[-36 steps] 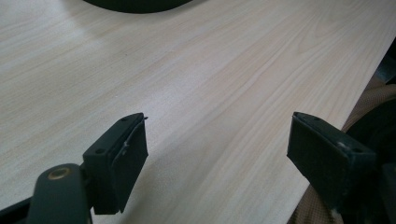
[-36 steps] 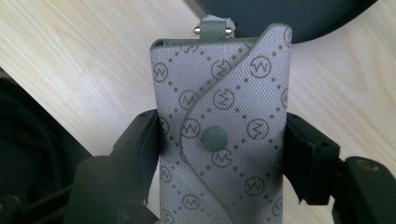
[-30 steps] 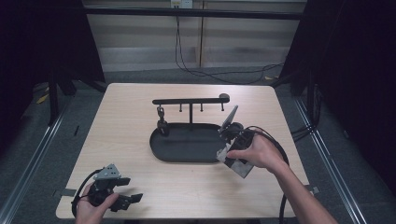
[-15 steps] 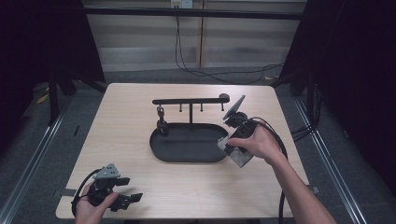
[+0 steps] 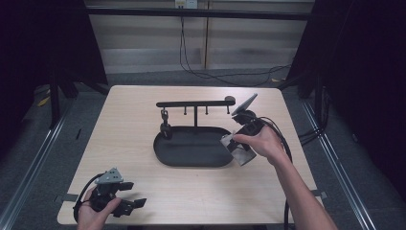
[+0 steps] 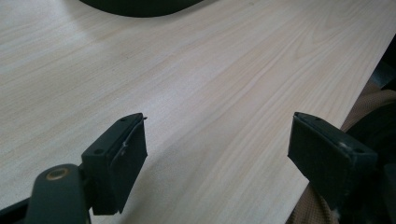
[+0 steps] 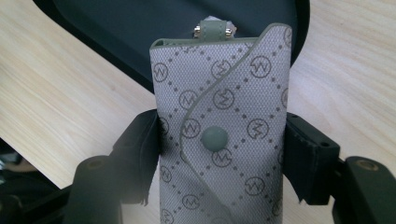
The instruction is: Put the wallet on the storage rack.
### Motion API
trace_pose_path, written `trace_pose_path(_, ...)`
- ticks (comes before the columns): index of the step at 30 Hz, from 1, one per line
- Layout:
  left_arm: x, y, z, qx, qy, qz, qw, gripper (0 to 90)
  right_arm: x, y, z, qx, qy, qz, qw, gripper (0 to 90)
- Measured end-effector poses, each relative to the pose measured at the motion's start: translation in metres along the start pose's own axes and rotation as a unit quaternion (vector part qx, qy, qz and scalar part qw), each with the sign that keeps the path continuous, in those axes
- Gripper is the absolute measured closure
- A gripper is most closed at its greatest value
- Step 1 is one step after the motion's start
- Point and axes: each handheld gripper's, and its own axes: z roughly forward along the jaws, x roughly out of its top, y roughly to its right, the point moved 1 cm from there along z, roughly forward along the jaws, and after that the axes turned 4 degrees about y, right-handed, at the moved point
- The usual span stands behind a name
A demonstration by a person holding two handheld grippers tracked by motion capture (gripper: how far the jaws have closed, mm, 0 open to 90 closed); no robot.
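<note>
Our right gripper (image 7: 219,154) view shows its jaws clamped on a patterned key pouch (image 7: 219,121) over the black tray (image 5: 191,148). From above, the right hand (image 5: 261,141) sits at the tray's 3 o'clock. The left gripper (image 6: 219,154), jaws apart, rests low at 7 o'clock.

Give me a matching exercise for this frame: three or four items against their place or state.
Items:
1. Key pouch
2. Left gripper
3. Tray
4. Stand

States:
A. black oval dish at mid-table
B. jaws apart over bare wood
C. clamped in the right gripper
D. bar with hooks above the dish

Pairs: 1-C, 2-B, 3-A, 4-D
</note>
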Motion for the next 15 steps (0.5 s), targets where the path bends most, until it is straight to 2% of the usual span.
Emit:
trace_pose_path(2, 0.000, -0.001, 0.000, 0.005, -0.005, 0.001, 1.0000, 19.3, 0.001, 0.003, 0.001, 0.006, 0.006, 0.011, 0.9999, 34.4)
trace_pose_path(4, 0.000, -0.001, 0.000, 0.001, -0.002, -0.002, 1.0000, 19.3, 0.002, 0.006, 0.002, 0.014, 0.017, 0.019, 0.9996, 34.4)
trace_pose_path(9, 0.000, -0.001, 0.000, -0.003, -0.002, 0.000, 1.0000, 19.2, 0.004, 0.009, 0.004, 0.014, 0.034, 0.034, 0.9988, 34.4)
trace_pose_path(10, 0.000, 0.000, 0.000, -0.004, 0.000, 0.002, 1.0000, 19.2, 0.005, 0.009, 0.004, 0.013, 0.051, 0.037, 0.9979, 34.4)
trace_pose_path(15, 0.000, 0.000, 0.000, -0.005, 0.000, 0.003, 1.0000, 19.2, 0.005, 0.013, 0.007, 0.014, 0.075, 0.056, 0.9955, 34.4)
